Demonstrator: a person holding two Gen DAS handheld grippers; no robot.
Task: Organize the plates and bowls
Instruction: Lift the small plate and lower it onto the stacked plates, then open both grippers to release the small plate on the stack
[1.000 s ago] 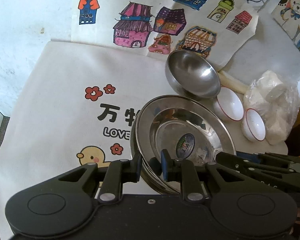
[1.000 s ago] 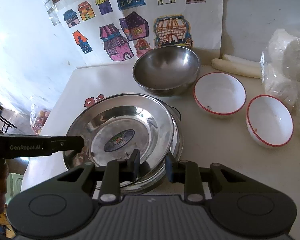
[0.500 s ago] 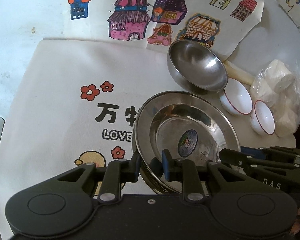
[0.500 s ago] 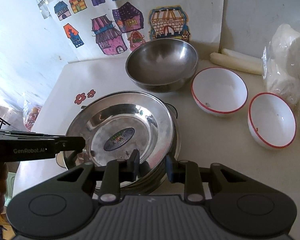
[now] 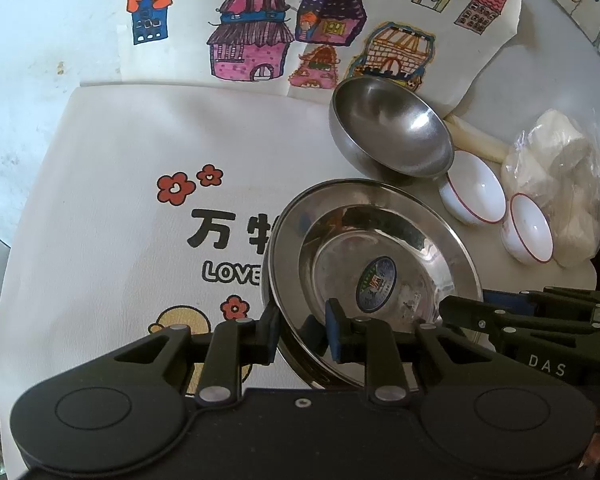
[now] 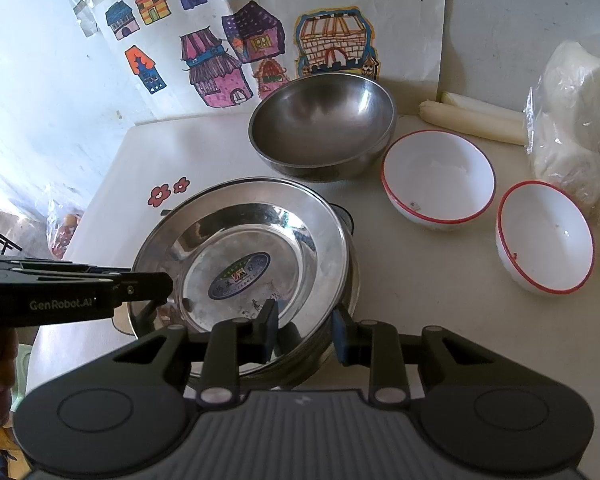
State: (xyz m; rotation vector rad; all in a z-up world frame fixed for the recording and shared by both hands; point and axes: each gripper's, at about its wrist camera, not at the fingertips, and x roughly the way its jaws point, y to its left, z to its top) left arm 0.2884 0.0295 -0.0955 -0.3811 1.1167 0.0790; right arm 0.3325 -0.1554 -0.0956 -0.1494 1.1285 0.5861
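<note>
Steel bowl (image 6: 322, 130) behind stacked plates (image 6: 244, 256); 2 small bowls (image 6: 438, 178) right.

Near rim of steel plates (image 5: 364, 216) hidden behind gripper body, printed cloth (image 5: 112, 184) lettering partly covered, sticker text unreadable

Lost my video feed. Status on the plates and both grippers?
Left gripper and right gripper each astride the steel plate stack's near rim, grip unconfirmed. Steel bowl close behind the stack.
</note>
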